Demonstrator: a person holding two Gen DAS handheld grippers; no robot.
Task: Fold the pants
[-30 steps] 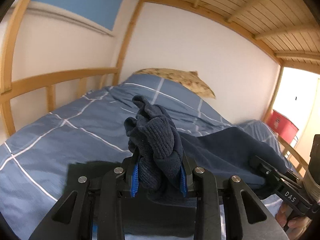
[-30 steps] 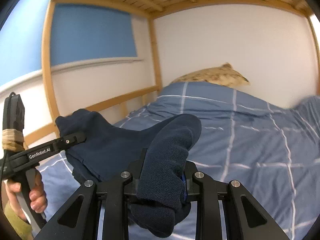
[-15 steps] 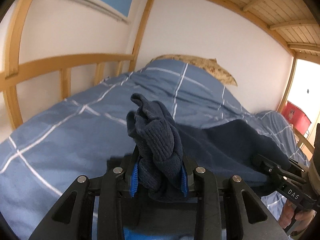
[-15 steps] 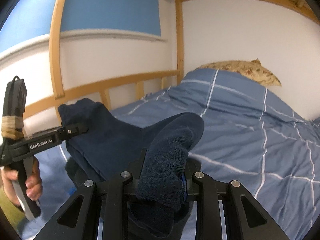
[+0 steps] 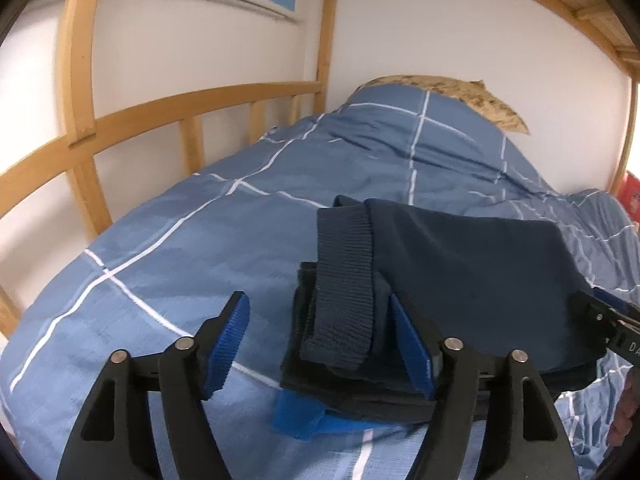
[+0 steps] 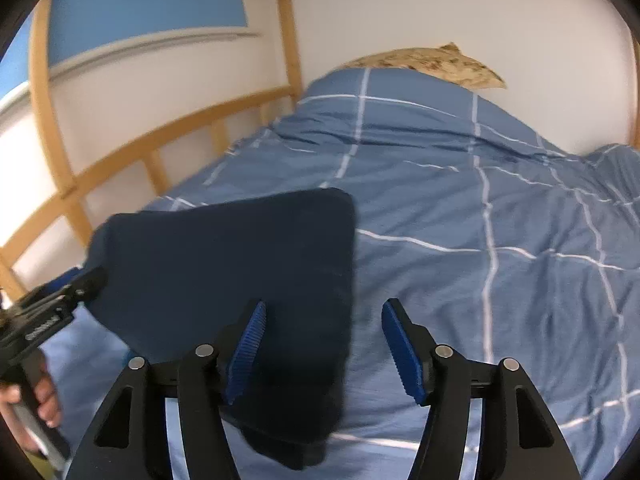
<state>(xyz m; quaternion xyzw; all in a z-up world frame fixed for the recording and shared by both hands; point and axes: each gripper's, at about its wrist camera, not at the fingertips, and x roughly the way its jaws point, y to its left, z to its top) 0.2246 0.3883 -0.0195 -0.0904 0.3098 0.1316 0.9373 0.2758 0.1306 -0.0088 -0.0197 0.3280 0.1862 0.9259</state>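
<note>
**Both grippers letting go of the pants**

Both grippers, clamped on cloth a second ago, are now standing wide apart. Left gripper (image 5: 320,344) is gaping, a ribbed cuff (image 5: 346,280) leaning on its right pad (not pinched). Right gripper (image 6: 322,350) is hovering open over the pants (image 6: 240,264), which are lying folded on the blue checked duvet (image 6: 500,208).

Count: 1 pair of pants (image 5: 460,272), navy, folded, lying on the bed. 1 duvet (image 6: 480,200), blue with white grid lines. 1 pillow (image 6: 432,62), patterned tan, at the far end. 2 grippers: left gripper (image 5: 320,344), right gripper (image 6: 324,344), each with 2 blue-padded fingers. 1 wooden side rail (image 5: 160,116). 1 red box (image 5: 631,196), edge only.
</note>
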